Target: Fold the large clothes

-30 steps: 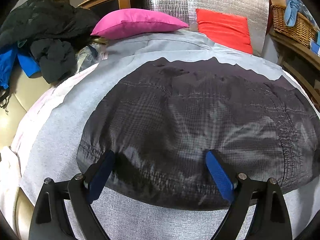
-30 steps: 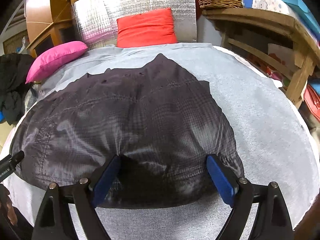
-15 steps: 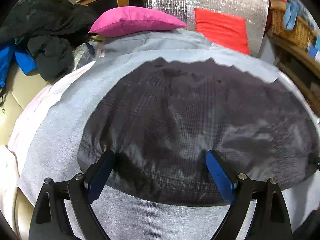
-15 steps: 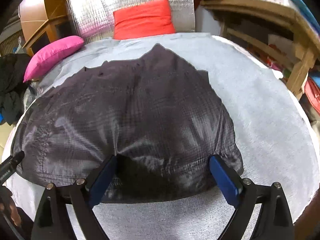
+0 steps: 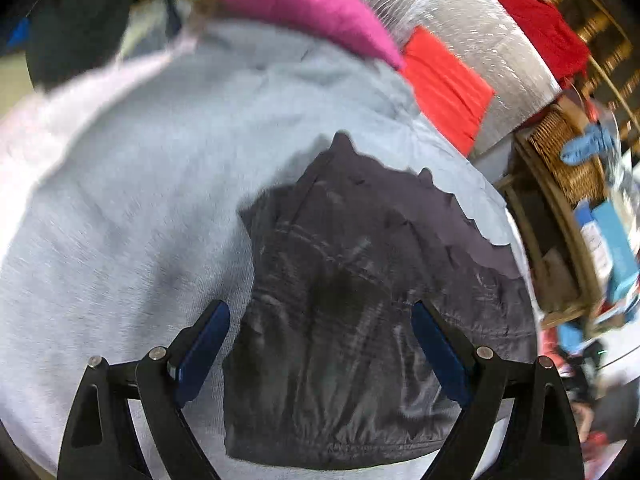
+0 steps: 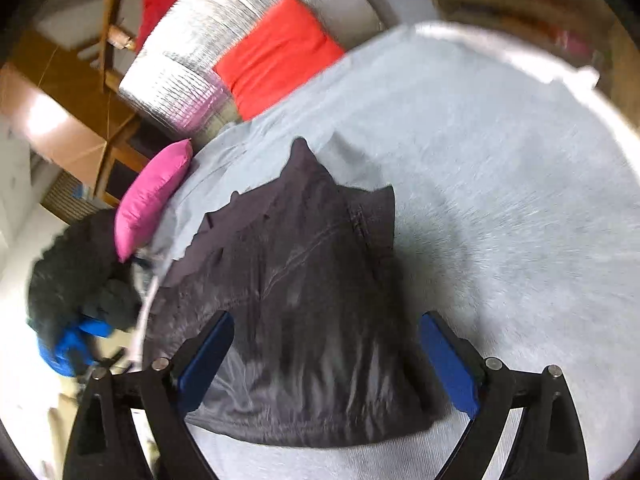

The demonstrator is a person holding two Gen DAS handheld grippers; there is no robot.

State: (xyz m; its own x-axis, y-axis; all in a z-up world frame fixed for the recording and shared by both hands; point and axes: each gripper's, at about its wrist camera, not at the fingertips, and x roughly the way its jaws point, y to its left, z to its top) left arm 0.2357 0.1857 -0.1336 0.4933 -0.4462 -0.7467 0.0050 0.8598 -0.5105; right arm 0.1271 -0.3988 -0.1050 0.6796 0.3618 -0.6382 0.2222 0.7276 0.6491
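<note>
A dark grey checked garment (image 5: 360,300) lies spread flat on a light grey sheet (image 5: 140,200) over a bed. It also shows in the right wrist view (image 6: 304,300). My left gripper (image 5: 320,356) is open above the garment's near left part, its blue pads wide apart with nothing between them. My right gripper (image 6: 326,360) is open above the garment's near right part, also empty. Both views are motion-blurred and tilted.
A pink pillow (image 5: 300,4) and a red cushion (image 5: 444,84) lie at the bed's far end against a silver padded board (image 6: 224,40). Dark clothes (image 6: 76,272) are piled left of the bed. A wicker basket (image 5: 568,156) sits on wooden furniture at right.
Both grippers have swung and tilted, the left view rolling right and the right view rolling left. The garment now appears narrower, and both grippers remain open.
</note>
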